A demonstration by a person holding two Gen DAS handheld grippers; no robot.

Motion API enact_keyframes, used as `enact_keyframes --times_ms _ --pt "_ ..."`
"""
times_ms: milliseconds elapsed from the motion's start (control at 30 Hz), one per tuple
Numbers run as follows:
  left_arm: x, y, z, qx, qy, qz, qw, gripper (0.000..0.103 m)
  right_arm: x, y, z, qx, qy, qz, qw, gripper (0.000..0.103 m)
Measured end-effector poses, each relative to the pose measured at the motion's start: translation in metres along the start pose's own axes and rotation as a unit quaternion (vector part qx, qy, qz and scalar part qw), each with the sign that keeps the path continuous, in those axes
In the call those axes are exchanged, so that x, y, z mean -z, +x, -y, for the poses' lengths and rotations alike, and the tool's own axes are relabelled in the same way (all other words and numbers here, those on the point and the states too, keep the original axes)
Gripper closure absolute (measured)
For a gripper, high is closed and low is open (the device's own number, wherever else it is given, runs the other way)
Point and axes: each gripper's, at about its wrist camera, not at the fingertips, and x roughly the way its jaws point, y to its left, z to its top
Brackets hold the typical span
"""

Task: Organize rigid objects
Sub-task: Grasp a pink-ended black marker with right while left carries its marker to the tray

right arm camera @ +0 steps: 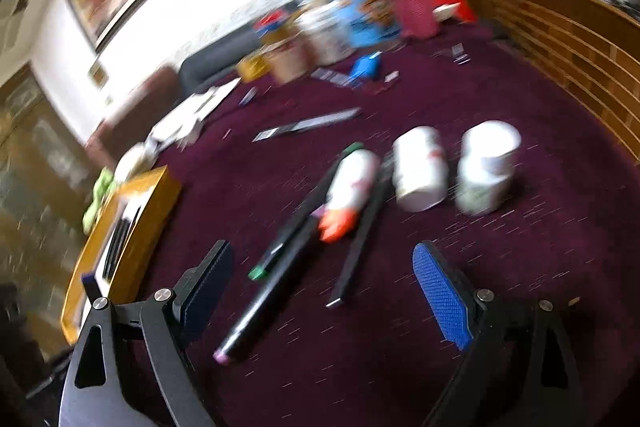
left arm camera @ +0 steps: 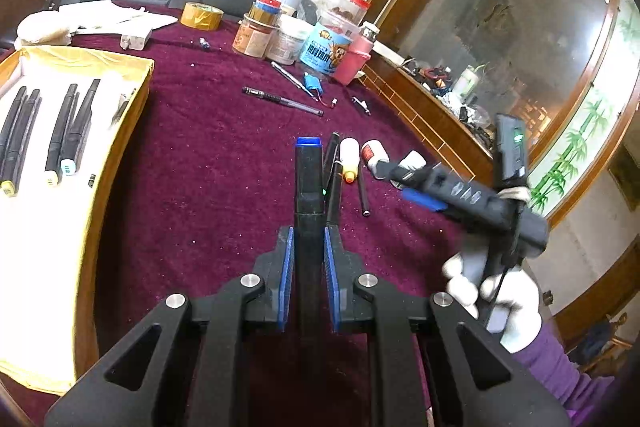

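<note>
My left gripper is shut on a black marker with a blue cap and holds it above the maroon tablecloth. A yellow-rimmed tray on the left holds several black markers. My right gripper is open and empty, low over the cloth; it also shows in the left wrist view. Between and ahead of its fingers lie a black marker with a pink end, a marker with a green end, a white bottle with an orange cap and two small white jars. The right wrist view is blurred.
Jars, cans and a tape roll stand at the back of the table. Loose pens and a blue battery pack lie in front of them. A wooden ledge borders the table on the right.
</note>
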Motion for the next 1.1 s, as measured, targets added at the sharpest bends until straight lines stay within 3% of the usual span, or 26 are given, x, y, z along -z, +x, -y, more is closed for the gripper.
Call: enact_keyframes --times_ms 67,133,233,300,467,767,867,933,1100 --pt "0.0 -0.007 -0.002 0.001 -0.001 0.008 1.0 0.091 0.009 0.012 -0.017 0.004 -0.024 -0.018 1.0 0.019" --pt "-0.001 -0.015 -0.004 0.002 -0.004 0.017 0.9998 0.091 0.015 0.025 -0.031 0.012 -0.045 -0.036 0.998 0.029" --pt "0.0 -0.024 -0.009 0.004 -0.011 0.026 0.9996 0.091 0.022 0.044 -0.044 0.029 -0.064 -0.069 0.995 0.052" --pt "0.0 -0.029 -0.012 0.005 -0.015 0.031 0.9994 0.091 0.024 0.049 -0.049 0.057 -0.08 -0.064 0.993 0.075" --pt "-0.001 -0.042 -0.021 0.011 -0.027 0.043 0.9987 0.091 0.027 0.039 -0.036 0.054 -0.053 -0.073 0.994 0.083" --pt "-0.004 -0.062 -0.033 0.019 -0.047 0.052 0.9973 0.091 0.013 0.054 -0.041 0.078 -0.065 -0.065 0.993 0.082" --pt "-0.012 -0.088 -0.053 0.027 -0.074 0.069 0.9946 0.091 0.01 0.051 -0.029 0.052 -0.036 -0.074 0.995 0.088" --pt "-0.017 -0.106 -0.072 0.024 -0.092 0.076 0.9926 0.091 0.009 0.046 -0.015 -0.001 0.008 -0.087 0.996 0.09" --pt "-0.033 -0.131 -0.122 -0.042 -0.114 0.07 0.99 0.091 0.011 0.021 0.003 -0.142 0.098 -0.094 0.981 0.09"
